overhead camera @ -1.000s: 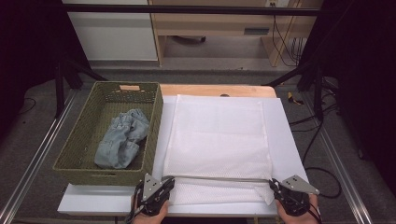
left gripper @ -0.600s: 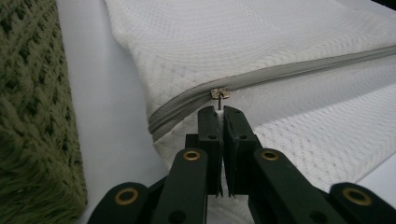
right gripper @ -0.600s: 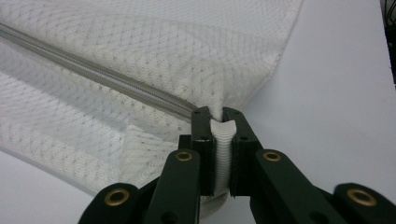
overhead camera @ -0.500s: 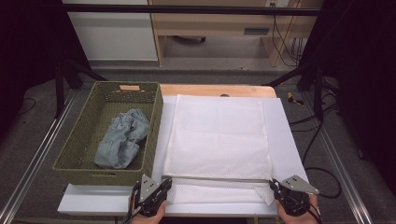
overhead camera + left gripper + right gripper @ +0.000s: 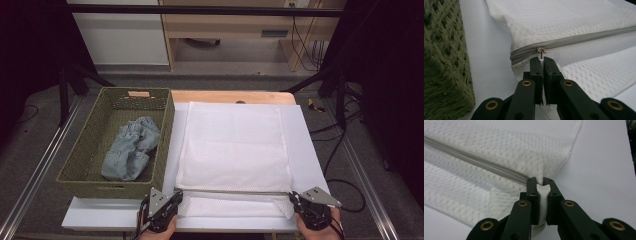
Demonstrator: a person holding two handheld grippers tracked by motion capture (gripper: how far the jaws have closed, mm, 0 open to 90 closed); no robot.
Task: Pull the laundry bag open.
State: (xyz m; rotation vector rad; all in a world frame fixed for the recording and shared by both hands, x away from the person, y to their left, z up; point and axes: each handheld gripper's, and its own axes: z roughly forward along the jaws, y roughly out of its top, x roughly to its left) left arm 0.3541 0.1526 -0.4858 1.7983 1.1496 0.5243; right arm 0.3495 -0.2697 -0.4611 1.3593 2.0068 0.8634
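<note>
Left gripper pinches the zipper pull, right gripper clamps the mesh bag corner on the table's near edge. Nothing's shifted since a second ago: zipper taut, not yet sliding.

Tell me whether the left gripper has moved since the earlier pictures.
No. The left gripper sits at the same spot beside the near corner of the woven green basket, clamped on the white mesh bag's zipper pull.

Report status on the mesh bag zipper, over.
Left gripper shut on zipper pull. Right gripper shut on mesh bag corner. Zipper closed. Nothing in the way.
</note>
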